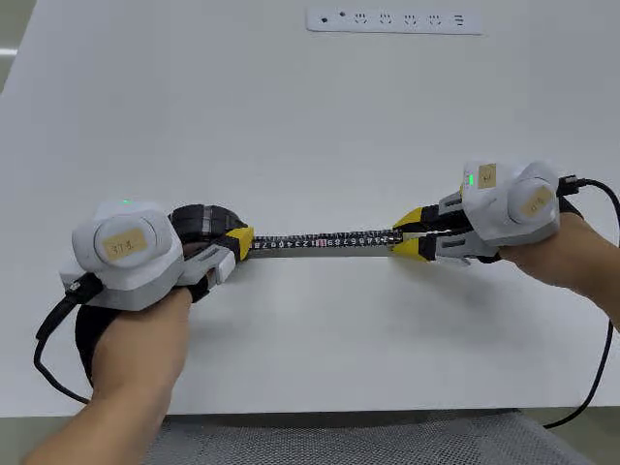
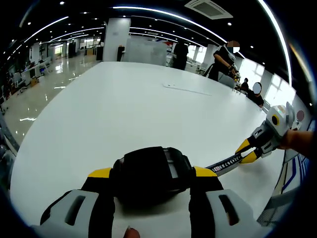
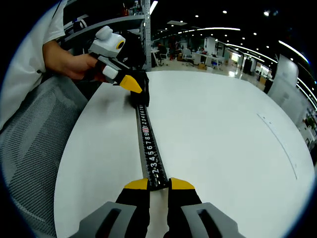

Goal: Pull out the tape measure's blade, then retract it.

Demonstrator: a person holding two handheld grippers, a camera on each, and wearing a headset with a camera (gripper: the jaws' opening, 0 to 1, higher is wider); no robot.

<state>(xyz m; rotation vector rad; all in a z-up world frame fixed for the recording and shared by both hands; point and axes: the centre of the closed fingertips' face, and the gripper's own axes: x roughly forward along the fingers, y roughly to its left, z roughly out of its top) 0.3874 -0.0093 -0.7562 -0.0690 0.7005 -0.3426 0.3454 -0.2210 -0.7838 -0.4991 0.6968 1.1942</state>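
A black tape measure case (image 1: pixel 206 225) (image 2: pixel 151 172) sits clamped between the yellow-tipped jaws of my left gripper (image 1: pixel 237 244) (image 2: pixel 151 173). Its dark blade (image 1: pixel 323 240) (image 3: pixel 149 149) (image 2: pixel 225 164), printed with white numbers, runs out to the right, just above the white table. My right gripper (image 1: pixel 407 235) (image 3: pixel 158 184) is shut on the blade's free end. In the right gripper view the left gripper (image 3: pixel 130 84) and case (image 3: pixel 141 95) show at the blade's far end; in the left gripper view the right gripper (image 2: pixel 247 151) shows holding the blade tip.
A white table (image 1: pixel 310 126) spreads under both grippers. A white power strip (image 1: pixel 394 20) lies at its far edge. Cables (image 1: pixel 601 320) trail from each gripper. A grey mesh chair (image 3: pixel 34 163) stands at the near edge. People stand far off in the room (image 2: pixel 223 59).
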